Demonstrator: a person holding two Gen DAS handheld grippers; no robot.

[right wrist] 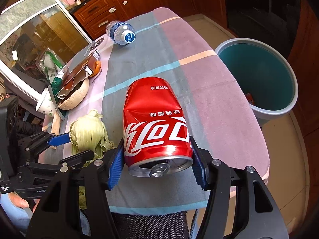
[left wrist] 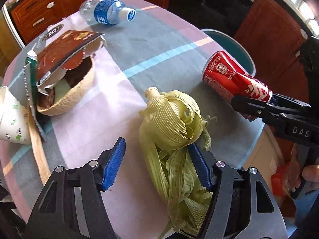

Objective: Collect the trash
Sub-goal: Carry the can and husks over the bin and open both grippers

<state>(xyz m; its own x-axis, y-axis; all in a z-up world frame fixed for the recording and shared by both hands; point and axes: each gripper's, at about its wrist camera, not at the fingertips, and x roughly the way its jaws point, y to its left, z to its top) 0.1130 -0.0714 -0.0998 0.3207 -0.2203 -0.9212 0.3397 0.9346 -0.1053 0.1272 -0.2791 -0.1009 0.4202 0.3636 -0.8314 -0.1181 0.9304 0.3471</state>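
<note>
Closest in, the left gripper (left wrist: 157, 165) stands open astride the corn husk (left wrist: 175, 131) lying on the table (left wrist: 151, 45); the right-hand pad touches the leaves, the other stands clear, so nothing is gripped yet. Beside it the right gripper (right wrist: 157, 165) is clamped on a dented red can (right wrist: 155, 123), lifted above the cloth. Further off lie a coconut shell (left wrist: 79, 91) with wrappers, and a water bottle (left wrist: 107, 12). The bin (right wrist: 257, 75) waits past the table's edge. I judge the can needs carrying over and dropping; the husk needs squeezing first.
</note>
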